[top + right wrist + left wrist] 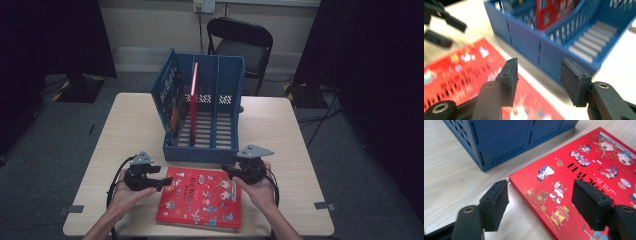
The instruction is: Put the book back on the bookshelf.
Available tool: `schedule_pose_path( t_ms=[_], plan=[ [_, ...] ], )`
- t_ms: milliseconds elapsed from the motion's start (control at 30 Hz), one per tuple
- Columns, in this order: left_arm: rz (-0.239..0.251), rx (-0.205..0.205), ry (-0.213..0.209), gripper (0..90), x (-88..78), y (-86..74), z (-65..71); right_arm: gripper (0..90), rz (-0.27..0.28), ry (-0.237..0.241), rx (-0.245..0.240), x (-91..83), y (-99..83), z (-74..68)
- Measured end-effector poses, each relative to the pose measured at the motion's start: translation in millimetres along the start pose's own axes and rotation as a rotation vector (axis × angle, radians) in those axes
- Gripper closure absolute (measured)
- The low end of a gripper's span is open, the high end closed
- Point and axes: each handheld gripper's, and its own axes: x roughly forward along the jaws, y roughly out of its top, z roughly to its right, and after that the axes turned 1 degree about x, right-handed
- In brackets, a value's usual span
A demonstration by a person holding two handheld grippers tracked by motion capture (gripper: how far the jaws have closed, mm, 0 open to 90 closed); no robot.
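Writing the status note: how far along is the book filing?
Done: one red book stands upright in the blue file rack, and another leans at its left wall. In hand: the flat red picture book lies on the table in front of the rack; the left gripper straddles its corner, jaws open, and the right gripper hovers open at its other side. Left: grip it, lift it, slot it in.

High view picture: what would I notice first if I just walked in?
Probably the bright red picture book lying flat at the near edge of the table, with the left gripper and right gripper at its two sides, both open. Just behind it stands a blue file rack with another red book upright in one slot.
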Motion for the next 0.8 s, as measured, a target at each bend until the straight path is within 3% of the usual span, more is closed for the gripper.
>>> schedule_pose_path(
  t_ms=[167,233,300,400,533,633,800],
  plan=[
    [-0.012,-0.024,-0.025,40.4,2.6,-3.0,-1.9,45.9,-0.044,0.018,0.023,12.3,-23.0,5.0],
    [-0.012,-0.015,-0.004,41.0,3.7,-2.8,0.1,45.1,-0.064,0.028,0.022,18.8,-26.4,6.7],
    [-0.020,-0.036,-0.036,41.1,6.8,-2.0,2.4,44.4,-0.071,0.028,0.021,22.6,-28.1,7.2],
    [-0.036,-0.015,-0.028,45.8,10.0,-2.3,7.4,43.0,-0.090,0.016,-0.009,32.0,-33.0,3.3],
    [-0.069,-0.021,-0.008,45.7,17.2,-5.6,7.6,40.6,-0.108,0.040,-0.022,43.0,-35.2,-1.8],
    [-0.073,-0.023,0.000,44.4,19.7,-7.0,6.3,38.7,-0.100,0.061,0.002,46.4,-35.2,0.6],
    [-0.065,-0.038,0.001,51.8,18.7,-7.1,3.7,38.7,-0.101,0.077,0.016,45.2,-37.3,0.7]
  ],
)
